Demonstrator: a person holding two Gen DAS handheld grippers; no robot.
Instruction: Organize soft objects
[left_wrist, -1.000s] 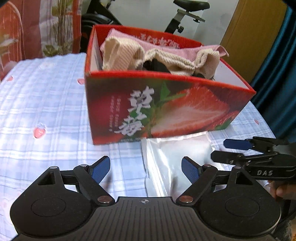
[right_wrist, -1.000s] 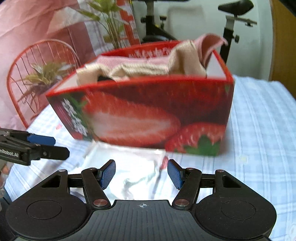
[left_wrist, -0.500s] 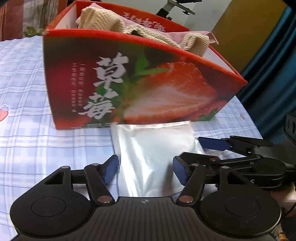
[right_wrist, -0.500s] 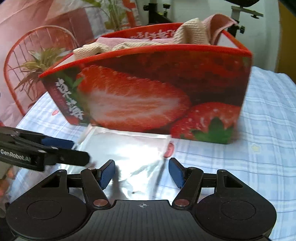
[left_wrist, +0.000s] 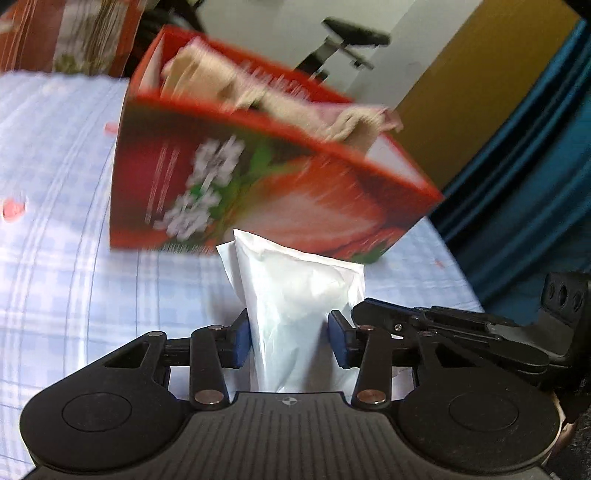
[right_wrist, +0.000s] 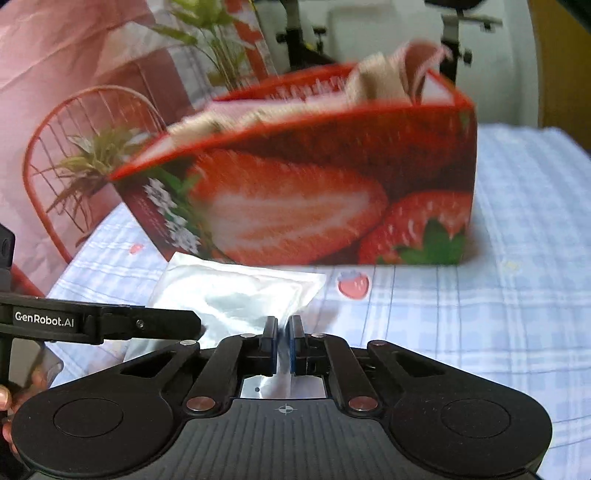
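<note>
A clear, shiny plastic bag (left_wrist: 295, 295) lies on the checked tablecloth just in front of a red strawberry-print box (left_wrist: 258, 192). My left gripper (left_wrist: 289, 339) is closing around the bag's near end; both blue pads touch it and the plastic bunches up between them. My right gripper (right_wrist: 282, 339) is shut on a thin edge of the same bag (right_wrist: 236, 295). Beige and pink cloths (right_wrist: 380, 77) fill the box (right_wrist: 314, 192) and hang over its rim. The two grippers sit side by side at the bag's near edge.
The blue-and-white checked tablecloth (left_wrist: 55, 258) spreads left of the box, and more of it (right_wrist: 517, 258) lies to the right. A red wire chair with a plant (right_wrist: 74, 147), an exercise bike (left_wrist: 351, 37) and a blue curtain (left_wrist: 535, 166) stand beyond the table.
Both grippers closed on the bag, which was lying flat and is now bunched and raised at its near end. The right jaws went from wide to shut. Both views have tilted.
</note>
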